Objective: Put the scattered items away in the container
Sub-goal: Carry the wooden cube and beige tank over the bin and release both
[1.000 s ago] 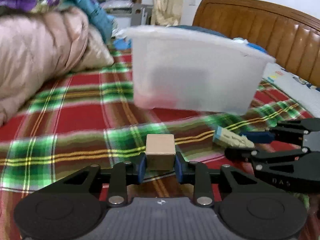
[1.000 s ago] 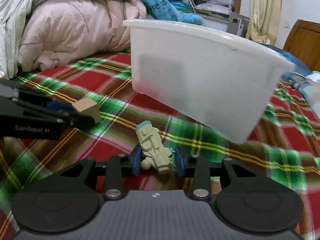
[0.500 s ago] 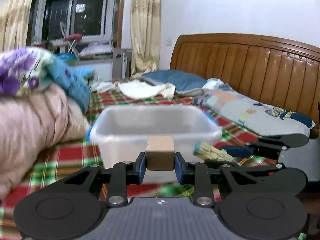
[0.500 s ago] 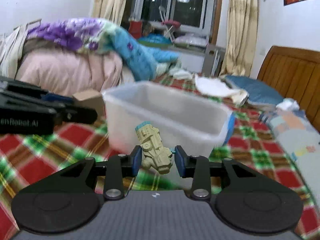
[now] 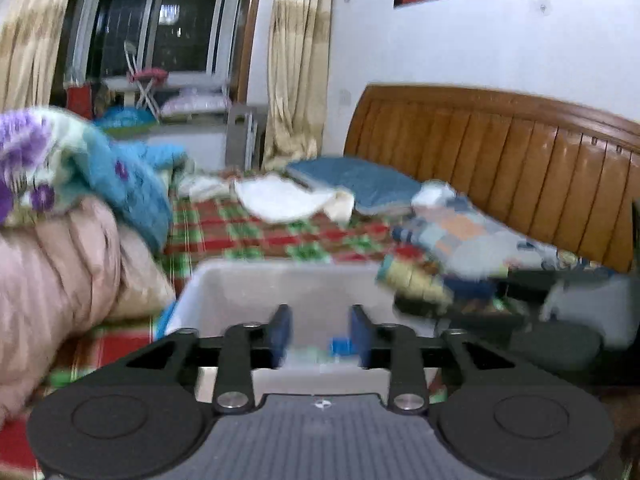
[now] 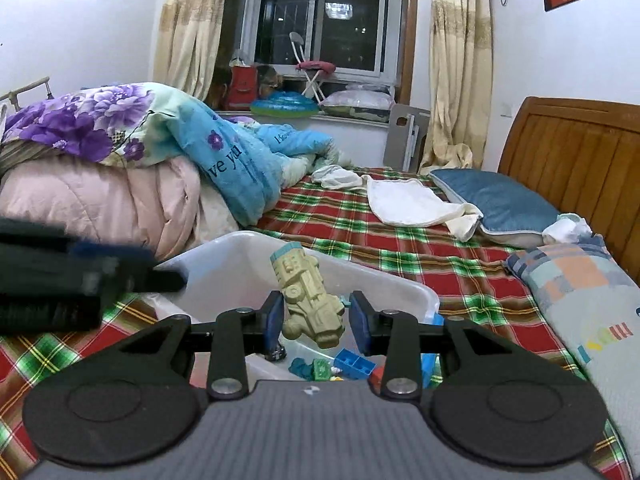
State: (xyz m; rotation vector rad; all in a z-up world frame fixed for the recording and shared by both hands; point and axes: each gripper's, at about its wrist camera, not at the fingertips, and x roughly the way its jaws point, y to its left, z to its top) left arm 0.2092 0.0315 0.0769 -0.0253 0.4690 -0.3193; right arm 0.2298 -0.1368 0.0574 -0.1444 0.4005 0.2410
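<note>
A white plastic bin (image 5: 248, 284) sits on the plaid bed, and it also shows in the right wrist view (image 6: 224, 264). My left gripper (image 5: 320, 334) is open and empty over the bin's near edge; the wooden cube is out of sight. My right gripper (image 6: 318, 320) is shut on a beige toy vehicle (image 6: 310, 304) and holds it above the bin. The toy also shows, blurred, in the left wrist view (image 5: 412, 282). Several small toys (image 6: 340, 366), including blue bricks, lie in the bin's bottom.
A pink quilt (image 6: 100, 204) and a floral blue blanket (image 6: 168, 136) are piled to the left of the bin. A white cloth (image 6: 412, 204), a blue pillow (image 6: 496, 204) and a patchwork pillow (image 6: 580, 288) lie by the wooden headboard (image 6: 580, 152).
Both grippers rose and moved over the bin. My left gripper opened and the wooden cube is gone from between its fingers. The right gripper still holds the toy.
</note>
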